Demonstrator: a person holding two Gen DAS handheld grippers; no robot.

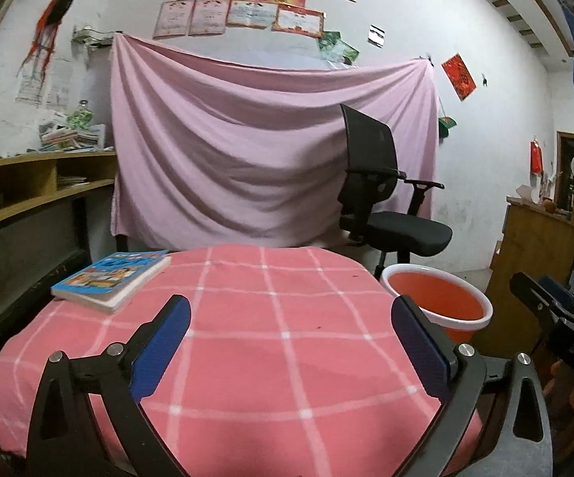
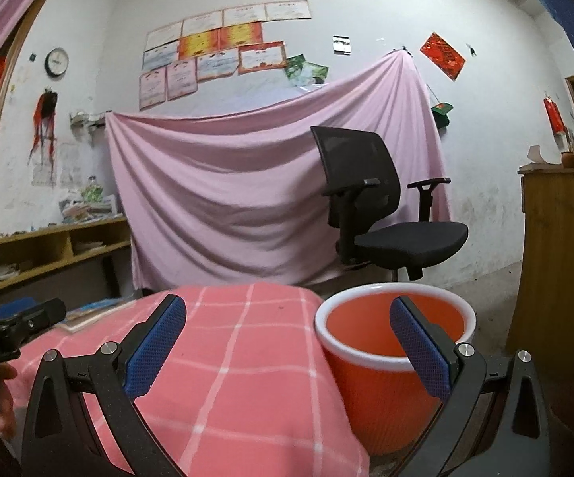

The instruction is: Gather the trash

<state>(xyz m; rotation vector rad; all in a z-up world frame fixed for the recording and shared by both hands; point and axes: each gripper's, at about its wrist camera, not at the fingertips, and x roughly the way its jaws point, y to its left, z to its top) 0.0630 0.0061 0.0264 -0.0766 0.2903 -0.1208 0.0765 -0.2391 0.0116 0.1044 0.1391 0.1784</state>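
An orange bin [image 1: 438, 298] with a white rim stands on the floor just past the right edge of a round table [image 1: 271, 357] covered in a pink checked cloth. Nothing shows inside the bin [image 2: 366, 377]. My left gripper [image 1: 291, 306] hovers open over the cloth, nothing between its blue pads. My right gripper [image 2: 287, 304] is open too, straddling the table's right edge, its right finger in front of the bin's mouth. Each gripper shows at the edge of the other's view: the right gripper [image 1: 545, 306] and the left gripper [image 2: 20, 318]. On the cloth I see only a book [image 1: 112, 274].
A black office chair [image 1: 390, 230] stands behind the bin, before a pink sheet [image 1: 267, 151] hung on the wall. Wooden shelves [image 1: 28, 183] with papers run along the left. A wooden cabinet [image 2: 561, 258] is at the right. A hand [image 2: 4, 397] holds the left gripper.
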